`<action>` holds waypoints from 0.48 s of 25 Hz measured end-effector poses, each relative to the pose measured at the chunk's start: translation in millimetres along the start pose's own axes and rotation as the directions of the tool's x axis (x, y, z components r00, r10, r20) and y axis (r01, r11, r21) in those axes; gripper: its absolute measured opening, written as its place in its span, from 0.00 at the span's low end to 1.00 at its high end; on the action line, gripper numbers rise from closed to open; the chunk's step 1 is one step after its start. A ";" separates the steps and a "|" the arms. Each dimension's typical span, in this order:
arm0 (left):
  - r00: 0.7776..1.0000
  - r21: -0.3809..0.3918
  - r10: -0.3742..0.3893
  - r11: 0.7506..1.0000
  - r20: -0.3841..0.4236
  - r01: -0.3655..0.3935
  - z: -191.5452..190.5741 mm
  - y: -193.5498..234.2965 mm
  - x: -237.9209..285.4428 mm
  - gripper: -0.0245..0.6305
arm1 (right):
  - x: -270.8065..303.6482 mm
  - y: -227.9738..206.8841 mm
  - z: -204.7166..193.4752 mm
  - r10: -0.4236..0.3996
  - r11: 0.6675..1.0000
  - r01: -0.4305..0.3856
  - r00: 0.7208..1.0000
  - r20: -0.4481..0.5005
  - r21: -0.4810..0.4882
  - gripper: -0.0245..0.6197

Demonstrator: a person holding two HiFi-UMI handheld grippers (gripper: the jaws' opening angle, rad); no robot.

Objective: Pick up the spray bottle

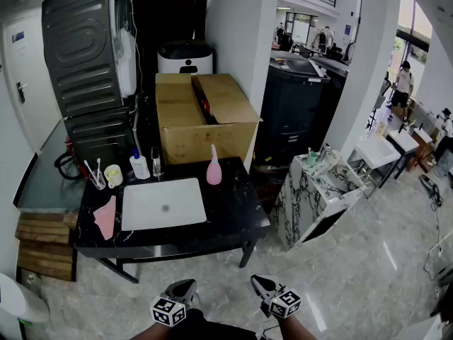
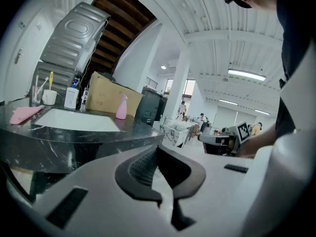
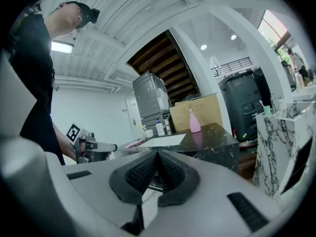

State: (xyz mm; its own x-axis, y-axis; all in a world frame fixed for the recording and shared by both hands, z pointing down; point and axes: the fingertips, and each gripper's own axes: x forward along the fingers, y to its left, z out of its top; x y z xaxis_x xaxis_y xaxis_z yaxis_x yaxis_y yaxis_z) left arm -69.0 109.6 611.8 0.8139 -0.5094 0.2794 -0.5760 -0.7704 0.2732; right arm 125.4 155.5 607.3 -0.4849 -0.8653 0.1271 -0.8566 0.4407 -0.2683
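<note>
Step in hand: approach. Both grippers hang low over the floor, well short of the counter (image 1: pixel 226 222); the bottle has not been reached.
Spray bottle (image 1: pixel 214 166): pink, upright, on the far strip of the black marble counter, at 2 o'clock of the white basin (image 1: pixel 163 204) and roughly 12 o'clock from the grippers.
Left gripper (image 1: pixel 182 289): jaws closed on each other, nothing between them.
Right gripper (image 1: pixel 262 286): jaws closed, empty. It is the likely choice, since the bottle stands toward the counter's right half.
Before contact: part the jaws wider than the bottle body before arriving, not at the bottle.
Grip zone: the wider lower body, judged steadier than the slim neck and nozzle. Keep the jaws level so that the bottle is not tipped.
Approach line: from 6 o'clock, above the counter's near edge and across the bare marble to the right of the basin.
Rear limit: cardboard box (image 1: pixel 205 119) just behind the bottle at 12 o'clock. Little depth there, so stop the jaw tips short of it.
Left side: white pump bottle (image 1: pixel 140 166) at 9 o'clock, well apart.
Right side: open marble up to the counter edge at 3 o'clock, then floor.
Lift room: clear above the bottle. Raise it straight up.
</note>
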 end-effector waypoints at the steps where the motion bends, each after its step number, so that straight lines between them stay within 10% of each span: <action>1: 1.000 0.001 -0.002 1.000 0.002 0.002 0.2 -1.8 -6.2 0.05 | -1.7 5.2 -1.0 0.005 1.000 -0.005 1.000 0.002 0.002 0.08; 12: 0.999 0.019 0.029 0.999 0.020 -0.029 1.2 0.3 -41.5 0.05 | -2.2 22.0 -3.6 0.010 1.000 -0.010 1.000 0.029 0.012 0.08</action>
State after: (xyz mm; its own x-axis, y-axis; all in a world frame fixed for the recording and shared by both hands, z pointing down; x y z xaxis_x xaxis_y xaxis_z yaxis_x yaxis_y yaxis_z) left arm -102.8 130.0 599.1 0.7985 -0.5388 0.2685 -0.5978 -0.7624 0.2478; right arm 107.1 168.0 604.6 -0.4883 -0.8673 0.0969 -0.8494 0.4469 -0.2808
